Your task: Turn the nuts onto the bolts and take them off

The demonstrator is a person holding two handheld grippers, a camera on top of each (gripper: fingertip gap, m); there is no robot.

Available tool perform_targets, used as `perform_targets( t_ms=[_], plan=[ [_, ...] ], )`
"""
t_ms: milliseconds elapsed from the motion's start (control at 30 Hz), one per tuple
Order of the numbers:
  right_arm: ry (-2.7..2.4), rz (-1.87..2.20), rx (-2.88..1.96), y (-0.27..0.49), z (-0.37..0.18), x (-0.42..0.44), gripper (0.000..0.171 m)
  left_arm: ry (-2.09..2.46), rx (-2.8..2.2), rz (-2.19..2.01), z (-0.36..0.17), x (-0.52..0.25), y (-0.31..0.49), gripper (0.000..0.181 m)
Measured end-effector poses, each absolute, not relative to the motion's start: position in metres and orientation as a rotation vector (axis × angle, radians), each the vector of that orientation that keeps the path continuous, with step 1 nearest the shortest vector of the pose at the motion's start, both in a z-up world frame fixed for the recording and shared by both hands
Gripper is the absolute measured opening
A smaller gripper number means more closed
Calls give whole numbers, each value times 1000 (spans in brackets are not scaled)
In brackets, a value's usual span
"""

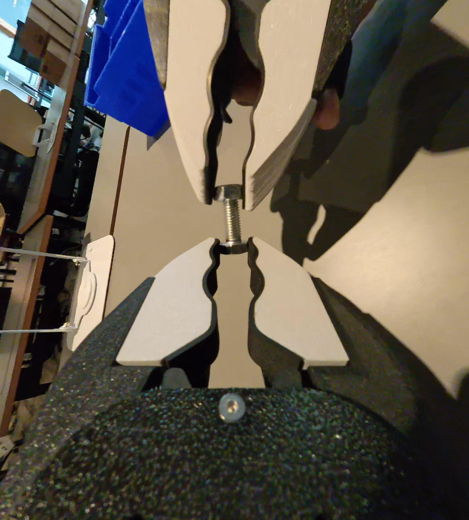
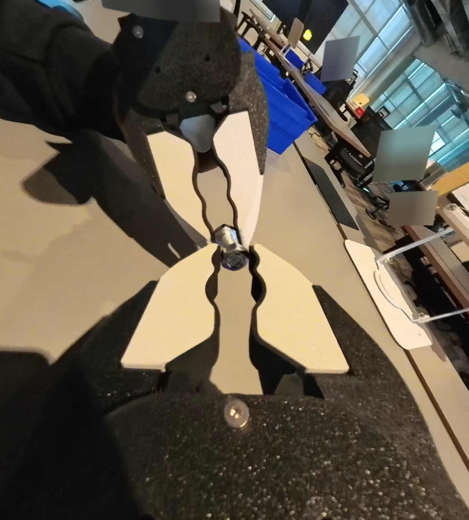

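A silver bolt (image 1: 231, 222) hangs in the air above the beige table (image 1: 154, 174), held between my two grippers, which face each other tip to tip. My left gripper (image 1: 233, 245) is shut on a hex nut (image 1: 233, 249) that sits on the tip of the bolt's thread. My right gripper (image 1: 227, 197) comes in from the top of the left wrist view, shut on the bolt's hex head (image 1: 227, 192). In the right wrist view my right gripper (image 2: 234, 254) clamps the bolt head (image 2: 234, 260), and the left gripper (image 2: 224, 235) grips the nut (image 2: 223, 231) just beyond.
Blue plastic bins (image 1: 126, 84) stand on the table behind the grippers and also show in the right wrist view (image 2: 284, 118). A white base plate with a clear stand (image 2: 382, 289) sits at the table's edge. A person's dark sleeve (image 2: 44, 70) is behind the left gripper. The tips of both grippers are at nearly the same place.
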State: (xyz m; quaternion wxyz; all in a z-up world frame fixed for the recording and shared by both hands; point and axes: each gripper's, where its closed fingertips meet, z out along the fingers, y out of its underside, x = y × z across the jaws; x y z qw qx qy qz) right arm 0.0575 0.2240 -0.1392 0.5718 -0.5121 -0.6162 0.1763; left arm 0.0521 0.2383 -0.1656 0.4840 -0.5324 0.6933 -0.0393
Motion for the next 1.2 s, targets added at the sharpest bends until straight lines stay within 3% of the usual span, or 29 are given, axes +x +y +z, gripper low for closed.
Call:
perform_targets(
  t_ms=[133,333,400,500,933,1067,1200],
  plan=[
    [-1366,485,-1301,230,-137,57,19,1648,-1258,18,-159,50,245,19],
    [-1076,950,-1507,238,-126,55,20,1602,-1203,222,-150,48,254,19],
    [-1028,1009,-1480,240,-119,58,37,1587,-1233,159,-150,50,253,19],
    [-1079,929,-1416,241,-114,64,48,1567,-1270,15,-149,51,249,19],
    [-1482,383,-1178,222,-140,61,21,1674,-1259,-81,-160,55,236,19],
    [-1449,401,-1259,227,-143,60,19,1672,-1236,41,-159,52,242,19],
    [-1236,667,-1509,237,-143,55,19,1637,-1207,269,-154,45,255,19]
  ],
)
